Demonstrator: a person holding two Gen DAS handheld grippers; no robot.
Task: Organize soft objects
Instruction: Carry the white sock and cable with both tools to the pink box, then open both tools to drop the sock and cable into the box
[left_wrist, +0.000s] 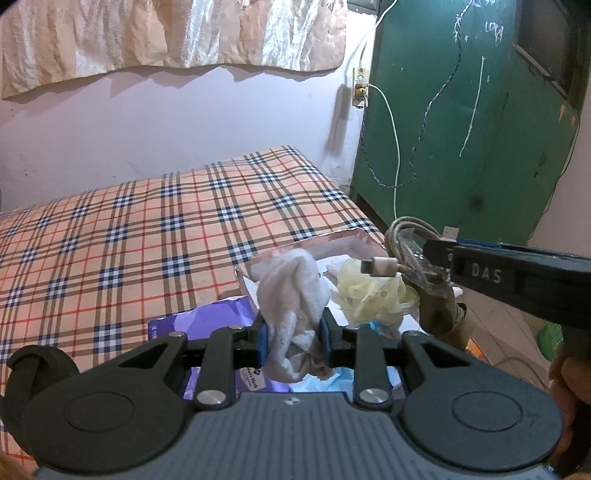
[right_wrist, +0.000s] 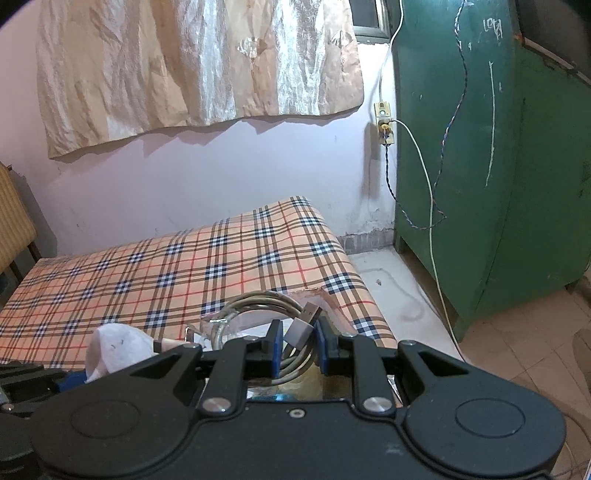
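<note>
Nearest, in the left wrist view: left gripper (left_wrist: 294, 338), blue-padded fingers (left_wrist: 262, 341) pinching a crumpled white cloth (left_wrist: 291, 291), bunched upward between them and held above the bed's near edge. Directly below the cloth: purple packet (left_wrist: 207, 317) at 9 o'clock of the grip, light blue wrapper (left_wrist: 317, 382) at 6 o'clock. At 2 o'clock of the cloth, just beside it: pale yellow mesh puff (left_wrist: 369, 295), lying in a shallow pink-rimmed tray (left_wrist: 351, 236). At 3 o'clock, entering from the picture's right edge: right gripper (left_wrist: 437, 266), side-on, carrying a coiled grey cable (left_wrist: 406, 236) with a white plug end (left_wrist: 384, 266) pointing toward the cloth. In the right wrist view: right gripper (right_wrist: 300, 349), fingers (right_wrist: 276, 347) pressed onto the coiled grey cable (right_wrist: 266, 302), its flat USB end (right_wrist: 301, 332) squeezed between the blue pads; white cloth (right_wrist: 114, 341) at 9 o'clock, near the cable. Farther: bed (left_wrist: 129, 229) under a tan, black and red checked sheet. Beyond, at 12 o'clock: pink wall (left_wrist: 184, 122) with a hanging peach curtain (left_wrist: 166, 33). At 2 o'clock: wall socket (left_wrist: 360, 86) with a white cord (left_wrist: 395, 147), beside a green metal cabinet (left_wrist: 480, 129) marked with chalk.
</note>
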